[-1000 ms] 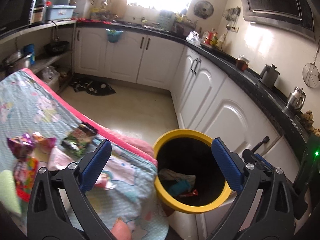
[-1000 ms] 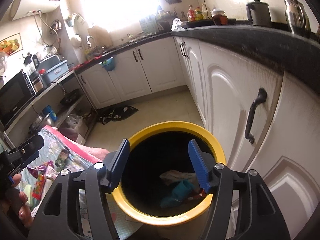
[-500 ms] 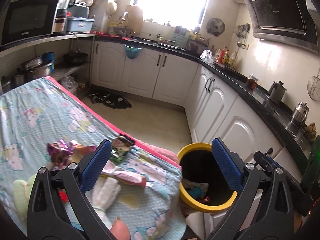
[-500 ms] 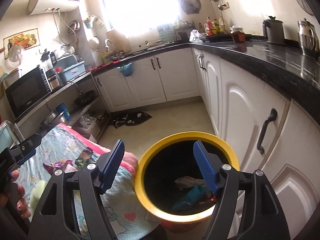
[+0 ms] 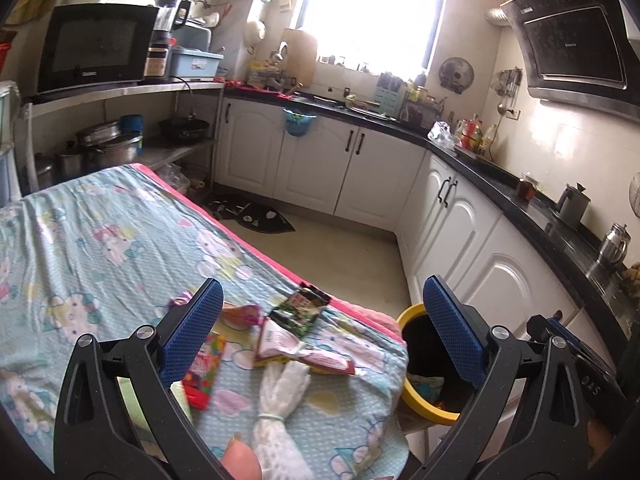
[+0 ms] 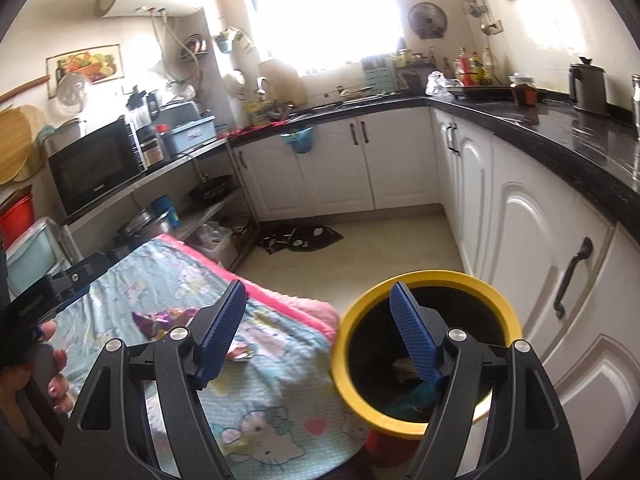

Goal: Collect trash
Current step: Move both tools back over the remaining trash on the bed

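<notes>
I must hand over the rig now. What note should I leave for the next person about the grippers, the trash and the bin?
Left gripper: open, empty, above the wrappers on the table.
Right gripper: open, empty, between table edge and bin.
Bin: yellow rim, on the floor beside the table, some trash already inside.
Left to collect: green wrapper, pink wrapper, red wrapper, purple wrapper, tied white bag.
Next: probably grasp one wrapper and drop it in the bin.

We see two grippers, left gripper (image 5: 320,336) and right gripper (image 6: 318,332): black skeletal frames, silver screws, blue ribbed pads (image 6: 412,336); bare fingers, pale nails.
</notes>
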### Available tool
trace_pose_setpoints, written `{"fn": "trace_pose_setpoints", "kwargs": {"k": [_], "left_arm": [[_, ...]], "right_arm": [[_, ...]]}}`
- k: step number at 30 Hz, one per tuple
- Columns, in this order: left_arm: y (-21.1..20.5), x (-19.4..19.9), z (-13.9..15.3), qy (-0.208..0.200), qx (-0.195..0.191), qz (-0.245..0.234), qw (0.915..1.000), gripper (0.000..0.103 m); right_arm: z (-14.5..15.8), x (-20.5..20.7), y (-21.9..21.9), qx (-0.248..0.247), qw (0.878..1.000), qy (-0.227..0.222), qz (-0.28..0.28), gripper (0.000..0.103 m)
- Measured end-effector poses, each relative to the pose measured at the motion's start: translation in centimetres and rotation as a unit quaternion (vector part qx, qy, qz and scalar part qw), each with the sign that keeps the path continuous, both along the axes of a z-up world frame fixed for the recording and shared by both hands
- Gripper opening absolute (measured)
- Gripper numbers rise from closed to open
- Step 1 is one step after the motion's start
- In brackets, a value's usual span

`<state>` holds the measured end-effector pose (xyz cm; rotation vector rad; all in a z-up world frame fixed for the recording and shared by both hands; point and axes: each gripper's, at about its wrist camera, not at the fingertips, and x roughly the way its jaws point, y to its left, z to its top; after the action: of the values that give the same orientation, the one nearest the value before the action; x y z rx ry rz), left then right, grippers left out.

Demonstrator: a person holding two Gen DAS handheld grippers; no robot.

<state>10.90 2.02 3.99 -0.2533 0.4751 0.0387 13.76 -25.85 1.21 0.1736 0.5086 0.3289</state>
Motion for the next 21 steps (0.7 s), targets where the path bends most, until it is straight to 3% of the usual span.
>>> {"fn": "trace_pose_setpoints", "kwargs": {"k": [21], "left_arm": [[8.6,-2.4,-0.1,0.005,0.0,0.082,0.9967,0.092]], "right_arm": [[0.9,-2.4,8.3,-0.012,0.994,0.0,0.105,0.075]]}}
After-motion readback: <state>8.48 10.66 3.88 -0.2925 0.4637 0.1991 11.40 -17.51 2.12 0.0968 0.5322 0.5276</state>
